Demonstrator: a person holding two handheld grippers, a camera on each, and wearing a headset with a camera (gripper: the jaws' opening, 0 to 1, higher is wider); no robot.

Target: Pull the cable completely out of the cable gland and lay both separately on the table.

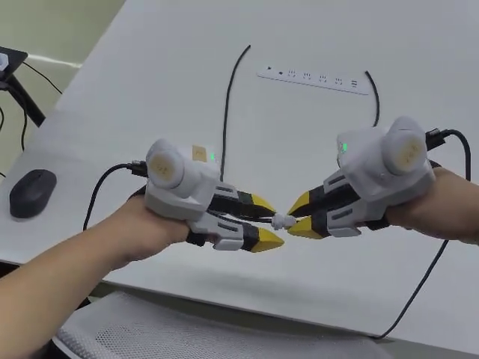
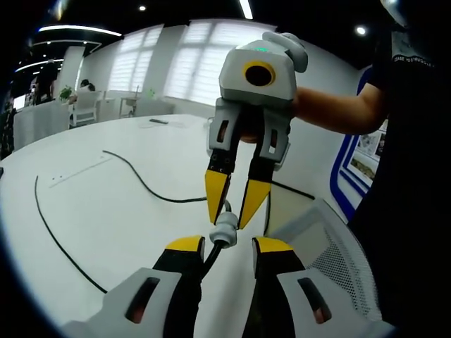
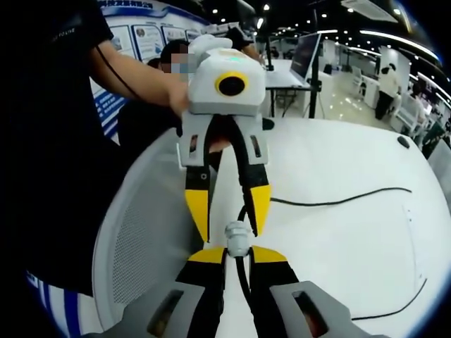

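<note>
A small white cable gland (image 1: pixel 283 221) hangs in the air above the table's near edge, between the two grippers. My right gripper (image 1: pixel 301 215) is shut on the cable gland (image 3: pixel 238 238), which sits at its yellow fingertips. A thin black cable (image 2: pixel 210 259) runs out of the gland (image 2: pixel 225 229) and back between the jaws of my left gripper (image 2: pixel 229 245), which stand apart around it. The left gripper (image 1: pixel 267 221) faces the right one tip to tip. More of the cable (image 1: pixel 224 120) trails away over the white table.
A white power strip (image 1: pixel 314 78) with its black cord lies at the back of the white table (image 1: pixel 150 90). A dark mouse (image 1: pixel 31 193) rests at the left edge. A mesh chair seat (image 1: pixel 127 329) sits below the near edge.
</note>
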